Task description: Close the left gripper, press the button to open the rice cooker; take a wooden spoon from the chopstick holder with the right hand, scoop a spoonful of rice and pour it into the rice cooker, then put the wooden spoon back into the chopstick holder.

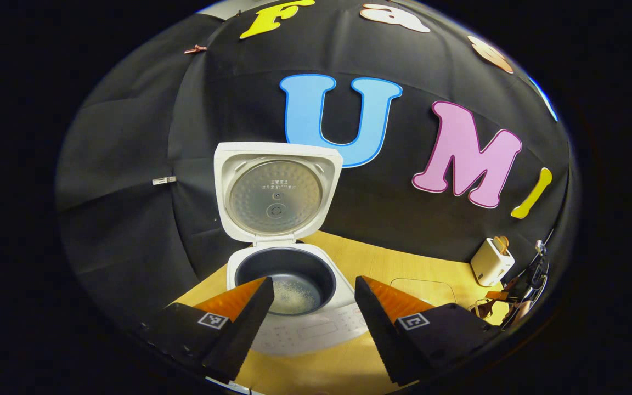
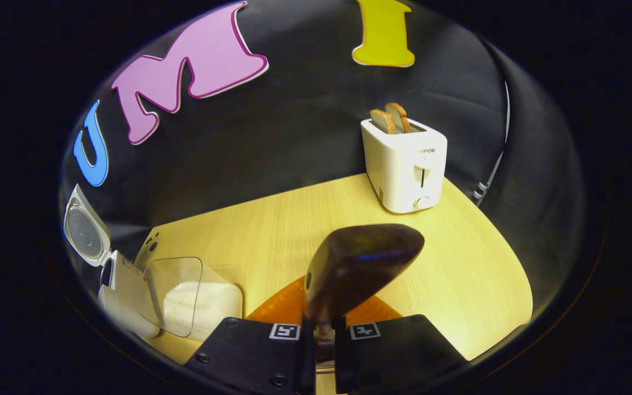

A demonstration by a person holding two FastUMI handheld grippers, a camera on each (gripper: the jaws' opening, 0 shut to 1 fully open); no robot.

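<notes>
One rice cooker stands on the wooden table straight ahead of my left gripper, its lid swung up and back against the booth wall. I count a single dark inner pot with a thin scatter of rice on its bottom. My left gripper's two fingers are spread wide and hold nothing; they frame the front of the cooker from above.

In the right gripper view, my right gripper has its fingers drawn close together on the one wooden spoon; both press the handle just below the bowl, and the dark bowl stands up in front of the camera, its back to me. I cannot tell whether anything lies in it.

To the left of the spoon sits one clear container with a heap of white rice in it, just beside the cooker at the edge of that view. One white toaster stands at the far side of the table with two slices of toast sticking out of it.
</notes>
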